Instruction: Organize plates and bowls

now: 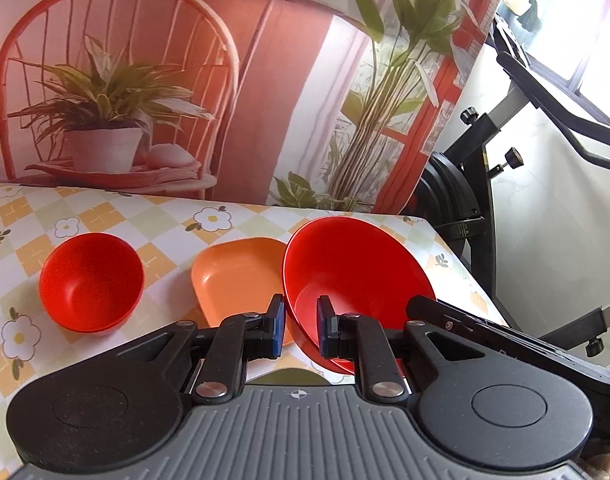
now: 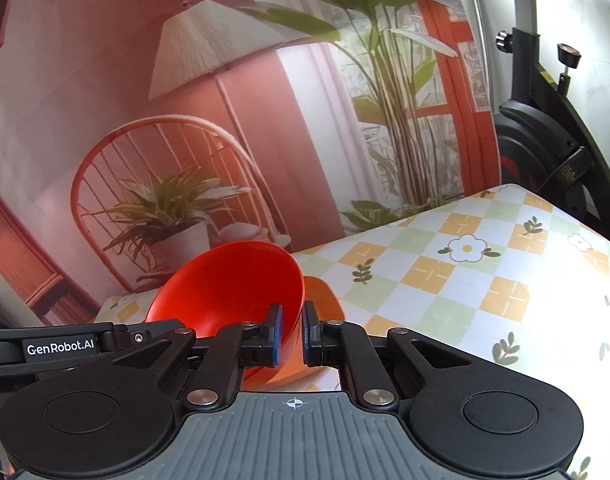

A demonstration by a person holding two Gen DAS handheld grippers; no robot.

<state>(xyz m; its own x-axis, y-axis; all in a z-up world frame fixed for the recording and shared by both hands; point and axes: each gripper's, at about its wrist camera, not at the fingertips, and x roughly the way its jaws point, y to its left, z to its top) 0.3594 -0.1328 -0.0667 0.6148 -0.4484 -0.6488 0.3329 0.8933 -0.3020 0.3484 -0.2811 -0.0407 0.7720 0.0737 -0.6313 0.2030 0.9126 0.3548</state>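
Note:
A large red bowl [image 1: 357, 264] hangs tilted above the right part of the table, partly over an orange square plate [image 1: 237, 276]. My left gripper [image 1: 301, 320] is shut on the bowl's near left rim, one finger inside and one outside. My right gripper [image 2: 292, 328] is shut on the same bowl [image 2: 233, 284] at its right rim, with the plate [image 2: 325, 296] showing behind. A smaller red bowl [image 1: 91, 280] stands upright on the table to the left, apart from both grippers. The right tool's black housing [image 1: 465, 324] lies just right of the held bowl.
The table [image 2: 485, 280] has a checked flower-print cloth, bare on the right side. A printed backdrop [image 1: 265, 100] of a chair and plants hangs along the far edge. A black exercise bike [image 1: 465, 208] stands just past the table's right corner.

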